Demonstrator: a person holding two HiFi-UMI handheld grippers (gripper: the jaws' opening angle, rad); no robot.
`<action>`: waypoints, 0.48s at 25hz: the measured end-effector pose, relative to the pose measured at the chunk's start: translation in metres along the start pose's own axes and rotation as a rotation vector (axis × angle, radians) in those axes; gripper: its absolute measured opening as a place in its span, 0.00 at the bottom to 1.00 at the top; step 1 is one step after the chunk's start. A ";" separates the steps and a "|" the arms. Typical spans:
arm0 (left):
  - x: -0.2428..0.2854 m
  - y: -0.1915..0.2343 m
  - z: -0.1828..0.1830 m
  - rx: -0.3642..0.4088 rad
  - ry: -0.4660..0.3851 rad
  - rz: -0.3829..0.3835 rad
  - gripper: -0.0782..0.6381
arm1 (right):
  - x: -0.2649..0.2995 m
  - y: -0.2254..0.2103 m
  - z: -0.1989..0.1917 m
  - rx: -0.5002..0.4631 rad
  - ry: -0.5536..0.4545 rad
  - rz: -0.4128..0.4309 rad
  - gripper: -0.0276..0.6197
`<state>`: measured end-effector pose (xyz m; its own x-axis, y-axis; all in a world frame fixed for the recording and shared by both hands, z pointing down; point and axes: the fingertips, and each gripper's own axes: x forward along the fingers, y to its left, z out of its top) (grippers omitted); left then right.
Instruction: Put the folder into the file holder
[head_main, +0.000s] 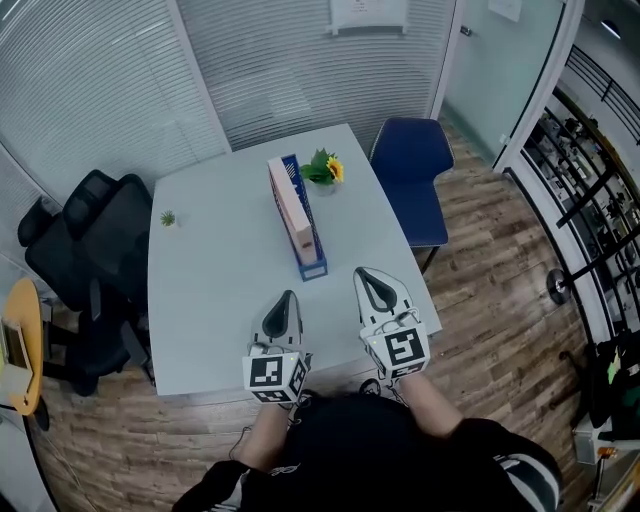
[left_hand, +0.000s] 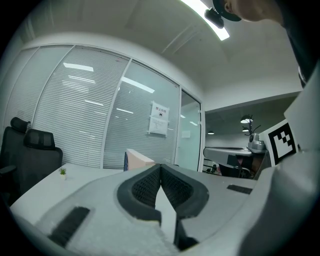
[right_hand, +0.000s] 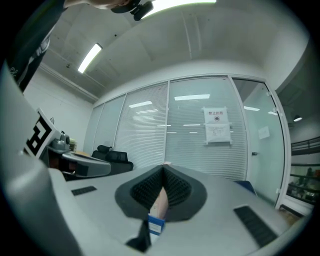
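A pale pink folder (head_main: 290, 208) stands upright inside the blue file holder (head_main: 314, 262) in the middle of the white table (head_main: 215, 280). My left gripper (head_main: 283, 299) hangs over the table's near edge, shut and empty, pointing at the holder from a short way off. Beside it my right gripper (head_main: 372, 279) is shut too, with nothing in it. In the left gripper view the folder (left_hand: 138, 159) shows beyond the closed tips of the left gripper (left_hand: 160, 168). In the right gripper view the holder's blue end (right_hand: 156, 225) and the folder (right_hand: 159, 204) show below the right gripper's tips (right_hand: 163, 170).
A potted sunflower (head_main: 326, 170) stands right behind the holder. A tiny green plant (head_main: 168, 218) sits near the table's left edge. A blue chair (head_main: 413, 168) stands at the table's right side, a black office chair (head_main: 92, 250) at its left. Glass walls with blinds close the back.
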<state>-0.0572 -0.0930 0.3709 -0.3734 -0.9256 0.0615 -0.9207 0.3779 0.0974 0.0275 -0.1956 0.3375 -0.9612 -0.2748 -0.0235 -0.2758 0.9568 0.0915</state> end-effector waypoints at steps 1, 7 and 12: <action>0.000 0.000 0.000 0.001 -0.001 0.001 0.11 | -0.001 -0.003 -0.001 -0.003 -0.001 -0.009 0.05; -0.001 -0.004 -0.001 0.006 0.006 0.004 0.11 | -0.006 -0.002 0.004 -0.038 0.015 -0.013 0.05; -0.001 -0.008 -0.003 0.004 0.012 0.010 0.11 | -0.010 -0.005 0.003 -0.042 0.013 -0.015 0.05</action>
<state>-0.0489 -0.0951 0.3728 -0.3810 -0.9216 0.0739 -0.9176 0.3867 0.0924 0.0385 -0.1975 0.3341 -0.9568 -0.2907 -0.0120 -0.2896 0.9479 0.1326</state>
